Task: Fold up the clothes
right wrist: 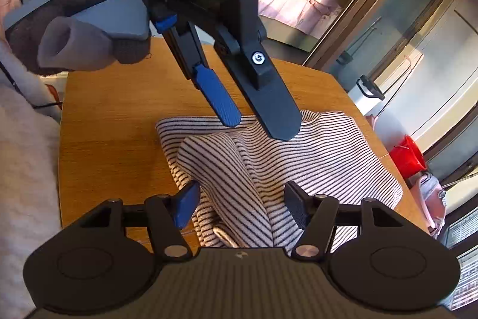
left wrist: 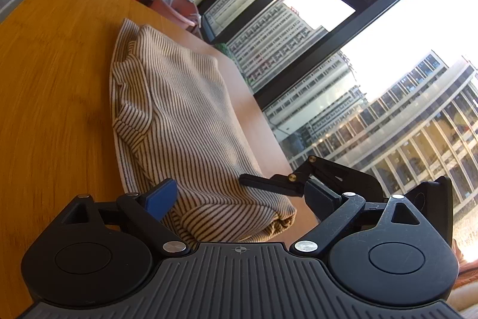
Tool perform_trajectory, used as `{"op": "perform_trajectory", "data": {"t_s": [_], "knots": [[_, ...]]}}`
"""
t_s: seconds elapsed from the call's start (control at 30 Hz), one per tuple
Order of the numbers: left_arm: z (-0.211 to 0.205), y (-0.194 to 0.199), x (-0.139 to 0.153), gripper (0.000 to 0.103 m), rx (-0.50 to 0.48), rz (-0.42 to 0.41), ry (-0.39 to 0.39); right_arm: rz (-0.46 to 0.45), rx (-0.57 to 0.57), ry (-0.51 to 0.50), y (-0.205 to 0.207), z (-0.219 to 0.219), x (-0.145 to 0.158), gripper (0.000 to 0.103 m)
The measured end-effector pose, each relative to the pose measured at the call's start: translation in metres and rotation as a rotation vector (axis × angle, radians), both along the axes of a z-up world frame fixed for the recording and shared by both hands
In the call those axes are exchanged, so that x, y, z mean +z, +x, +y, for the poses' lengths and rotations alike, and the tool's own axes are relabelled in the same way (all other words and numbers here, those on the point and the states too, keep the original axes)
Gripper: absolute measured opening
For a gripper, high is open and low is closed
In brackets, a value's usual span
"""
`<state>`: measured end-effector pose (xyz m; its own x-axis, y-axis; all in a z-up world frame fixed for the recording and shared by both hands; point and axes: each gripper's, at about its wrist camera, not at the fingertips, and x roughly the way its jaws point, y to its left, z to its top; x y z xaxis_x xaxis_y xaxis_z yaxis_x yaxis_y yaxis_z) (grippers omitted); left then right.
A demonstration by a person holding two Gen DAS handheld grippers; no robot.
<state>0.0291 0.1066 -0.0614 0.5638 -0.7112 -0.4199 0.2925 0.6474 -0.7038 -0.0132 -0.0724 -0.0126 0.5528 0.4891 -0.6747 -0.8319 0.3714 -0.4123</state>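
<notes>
Sunlit high-rise blocks fill the window (left wrist: 328,56) at right of the left wrist view, something the right wrist view lacks. On the wooden bench (left wrist: 53,85) lies the folded striped garment (left wrist: 179,121), mid-frame in both views. Left tongs (left wrist: 239,196) stand wide apart, holding nothing, over the near end of the cloth; the right wrist view shows them from outside (right wrist: 257,124), tips spread just above the fabric. Right tongs (right wrist: 242,205) also gape, empty, straddling a raised fold. A red bucket (right wrist: 407,154) sits at right
</notes>
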Motion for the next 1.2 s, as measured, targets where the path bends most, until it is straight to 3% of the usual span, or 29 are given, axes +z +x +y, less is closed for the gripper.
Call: {"op": "perform_trajectory", "data": {"t_s": [0.17, 0.33, 0.43, 0.53, 0.67, 0.8, 0.87, 0.93, 1.0, 1.07, 1.13, 1.2], "knots": [[0.02, -0.004, 0.004, 0.099, 0.068, -0.012, -0.018, 0.059, 0.0, 0.02, 0.002, 0.008, -0.001, 0.048], [0.031, -0.006, 0.006, 0.101, 0.103, -0.007, -0.032, 0.12, -0.071, 0.106, 0.017, 0.002, 0.012, 0.014], [0.033, -0.005, 0.007, 0.102, 0.116, -0.007, -0.032, 0.017, -0.108, 0.175, 0.018, -0.004, 0.035, 0.013], [0.035, -0.005, 0.007, 0.102, 0.127, -0.004, -0.034, -0.127, -0.106, 0.17, 0.004, -0.001, 0.039, 0.013], [0.034, -0.004, 0.007, 0.103, 0.132, 0.0, -0.035, -0.092, -0.015, 0.049, -0.016, 0.015, -0.005, 0.013], [0.035, -0.005, 0.009, 0.103, 0.142, -0.002, -0.031, -0.06, -0.019, 0.032, -0.019, 0.017, -0.025, 0.025], [0.035, -0.005, 0.01, 0.103, 0.147, 0.002, -0.029, -0.026, -0.019, 0.065, -0.021, 0.012, -0.019, 0.034], [0.034, -0.005, 0.011, 0.103, 0.143, 0.0, -0.025, 0.03, -0.019, 0.114, -0.021, 0.004, -0.009, 0.052], [0.03, -0.007, 0.013, 0.103, 0.122, -0.014, -0.017, 0.077, -0.028, 0.168, -0.02, -0.006, 0.002, 0.06], [0.026, -0.01, 0.016, 0.103, 0.099, -0.03, -0.008, 0.092, -0.066, 0.22, -0.019, -0.019, 0.011, 0.063], [0.018, -0.012, 0.019, 0.103, 0.066, -0.054, 0.025, 0.096, -0.137, 0.283, 0.005, -0.03, 0.016, 0.08], [0.006, -0.016, 0.02, 0.103, 0.03, -0.086, 0.099, 0.09, -0.238, 0.34, 0.016, -0.045, 0.017, 0.088]]}}
